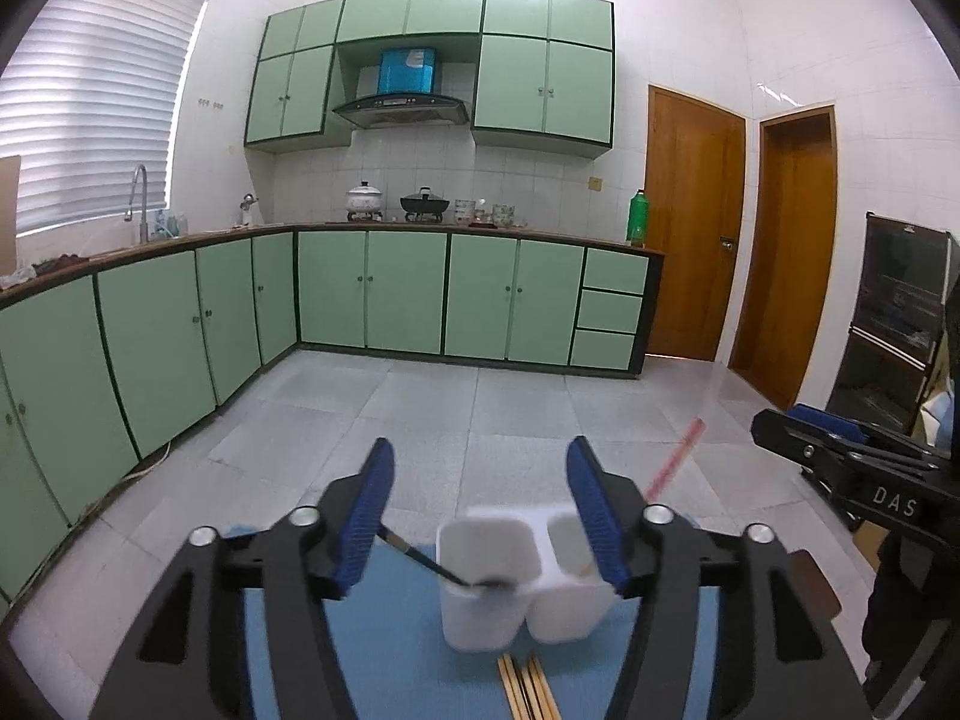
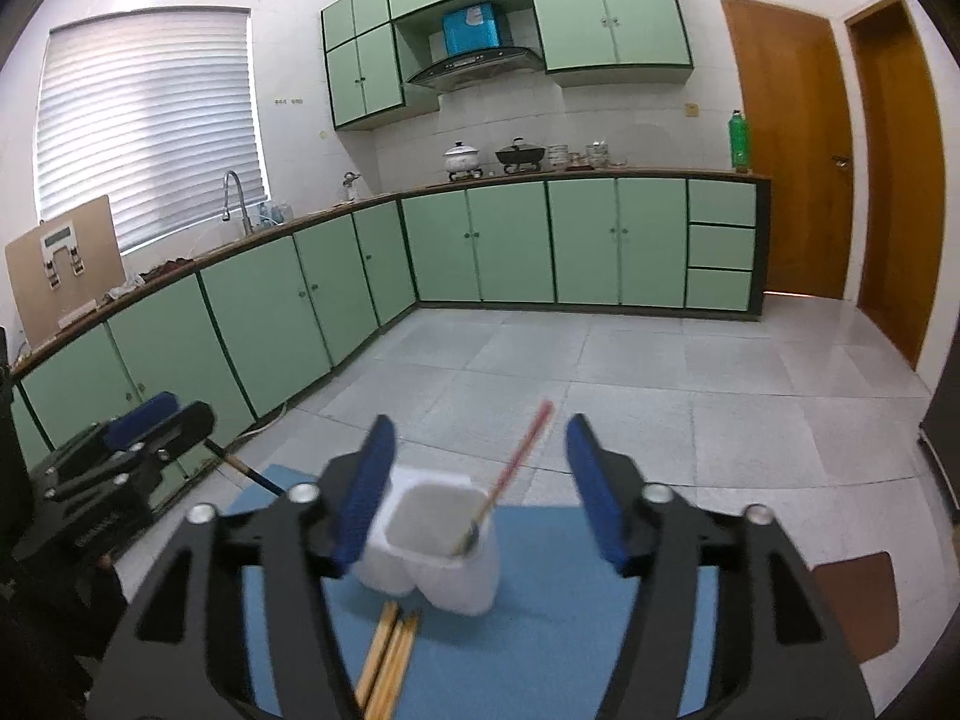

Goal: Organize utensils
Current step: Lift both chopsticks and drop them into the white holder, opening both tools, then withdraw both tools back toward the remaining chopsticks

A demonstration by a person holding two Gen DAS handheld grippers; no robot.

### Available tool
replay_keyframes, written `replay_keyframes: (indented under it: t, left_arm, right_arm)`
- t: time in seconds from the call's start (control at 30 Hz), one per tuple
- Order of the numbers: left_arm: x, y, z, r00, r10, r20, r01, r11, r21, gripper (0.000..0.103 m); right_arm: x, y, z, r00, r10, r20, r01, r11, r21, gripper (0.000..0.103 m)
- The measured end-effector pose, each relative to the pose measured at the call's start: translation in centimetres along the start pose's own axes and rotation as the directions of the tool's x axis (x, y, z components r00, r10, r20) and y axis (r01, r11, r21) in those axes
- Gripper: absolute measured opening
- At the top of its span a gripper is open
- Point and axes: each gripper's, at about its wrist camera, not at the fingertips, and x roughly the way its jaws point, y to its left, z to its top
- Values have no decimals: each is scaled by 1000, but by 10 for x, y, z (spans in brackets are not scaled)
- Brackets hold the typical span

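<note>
Fingers of both pairs wide, empty; two white cups; bamboo chopsticks, perhaps four.

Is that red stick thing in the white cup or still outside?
In. The red stick leans inside the right white cup, its lower end below the rim.

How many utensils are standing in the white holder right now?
2: a black-handled utensil leaning in the left cup of the holder, and a red-handled one in the right cup.

Surface: we see a blue mat over a brown table.
On the mat: a white two-cup holder; wooden chopsticks just before it.
</note>
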Motion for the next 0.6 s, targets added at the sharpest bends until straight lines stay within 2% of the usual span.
replay_keyframes:
  t: [0.13, 0.33, 0.6]
  left_arm:
    - [-20, -1, -33, 999, 10, -32, -11, 1000, -4, 66]
    - [-42, -4, -99, 992, 45, -117, -45, 999, 1, 67]
    - [-48, 1, -173, 960, 75, -271, -79, 997, -4, 67]
  right_arm:
    - [-19, -3, -43, 999, -26, -24, 26, 1000, 6, 70]
    - [-38, -3, -110, 994, -47, -96, 51, 998, 36, 73]
    - [-43, 22, -195, 968, -39, -246, 53, 997, 52, 75]
